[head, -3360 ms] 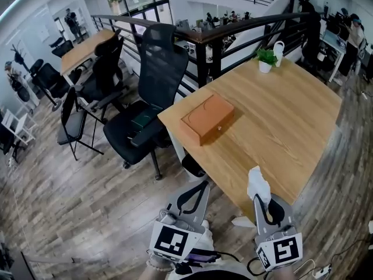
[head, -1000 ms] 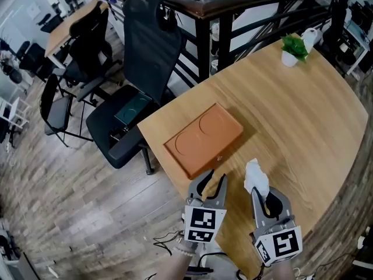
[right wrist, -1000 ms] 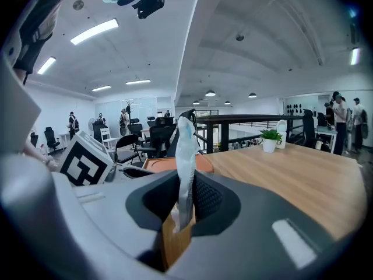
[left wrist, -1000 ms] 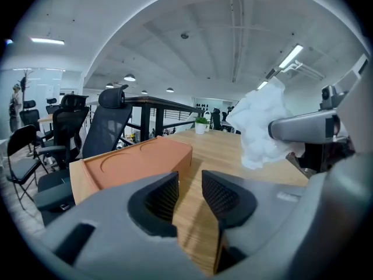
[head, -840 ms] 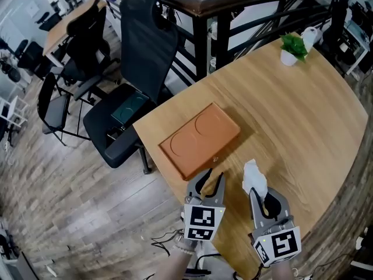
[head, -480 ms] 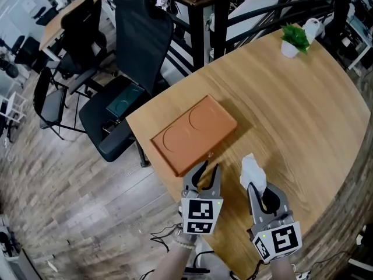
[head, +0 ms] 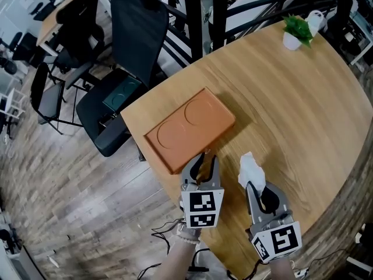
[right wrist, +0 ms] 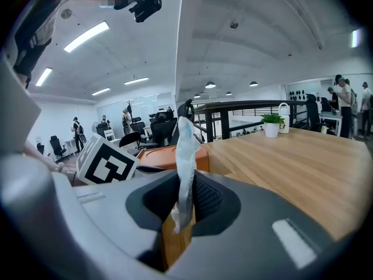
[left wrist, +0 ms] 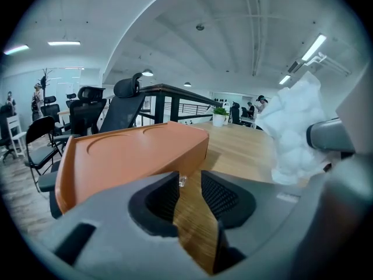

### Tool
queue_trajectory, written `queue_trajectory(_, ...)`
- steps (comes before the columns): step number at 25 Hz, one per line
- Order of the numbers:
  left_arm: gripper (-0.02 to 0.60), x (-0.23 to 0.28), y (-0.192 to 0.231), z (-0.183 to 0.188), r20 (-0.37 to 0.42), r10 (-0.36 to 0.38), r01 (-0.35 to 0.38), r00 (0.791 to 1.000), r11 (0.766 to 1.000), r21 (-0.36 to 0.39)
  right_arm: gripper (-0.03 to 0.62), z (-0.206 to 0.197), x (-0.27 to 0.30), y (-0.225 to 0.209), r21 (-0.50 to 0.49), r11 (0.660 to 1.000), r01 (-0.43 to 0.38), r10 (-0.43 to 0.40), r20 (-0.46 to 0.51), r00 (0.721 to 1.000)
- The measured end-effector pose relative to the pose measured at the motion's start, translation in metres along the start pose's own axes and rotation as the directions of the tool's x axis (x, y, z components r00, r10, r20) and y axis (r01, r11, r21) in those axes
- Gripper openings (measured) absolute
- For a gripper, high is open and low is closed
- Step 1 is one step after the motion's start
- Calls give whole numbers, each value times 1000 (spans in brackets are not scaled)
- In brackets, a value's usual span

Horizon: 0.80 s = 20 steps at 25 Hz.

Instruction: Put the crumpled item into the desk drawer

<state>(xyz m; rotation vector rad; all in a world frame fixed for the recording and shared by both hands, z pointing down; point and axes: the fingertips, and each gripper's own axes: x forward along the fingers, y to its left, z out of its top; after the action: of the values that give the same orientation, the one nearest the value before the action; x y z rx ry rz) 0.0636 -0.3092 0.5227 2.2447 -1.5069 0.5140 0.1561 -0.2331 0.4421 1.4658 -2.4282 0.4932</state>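
Left tongs [head: 201, 158] lowered to clear knob [left wrist: 182, 181] of flat orange drawer box [head: 186, 127], jaws just opening astride it, not yet pinching; right tongs [head: 252, 185] clamp crumpled white tissue [head: 252, 168]. Drawer pull likely next.

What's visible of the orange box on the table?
Flat rectangular orange box, plastic-looking, with two shallow round recesses on top and a small clear knob on its front; it looks shut. It lies flat, angled, by the wooden table's corner. The left gripper's fingers, just opening, stand apart at the knob, not pressing it.
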Motion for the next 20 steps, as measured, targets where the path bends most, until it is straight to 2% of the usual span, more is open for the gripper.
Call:
queue_trajectory(11, 104, 9, 1, -6, -20, 42, -42, 999, 999, 9, 63, -5, 2, -3, 5, 1000, -12, 12, -11, 1000)
queue_trajectory(13, 68, 9, 5, -6, -26, 65, -65, 998, 998, 22, 61, -6, 1, -4, 6, 1000, -11, 11, -14, 1000)
queue_trajectory(14, 19, 8, 7, -7, -29, 74, -73, 997, 997, 28, 62, -7, 1, -5, 7, 1000, -11, 11, -16, 1000)
queue_trajectory(20, -2, 12, 4, -11, -28, 65, -64, 997, 996, 56, 62, -10, 3, -5, 11, 1000, -12, 13, -23, 1000)
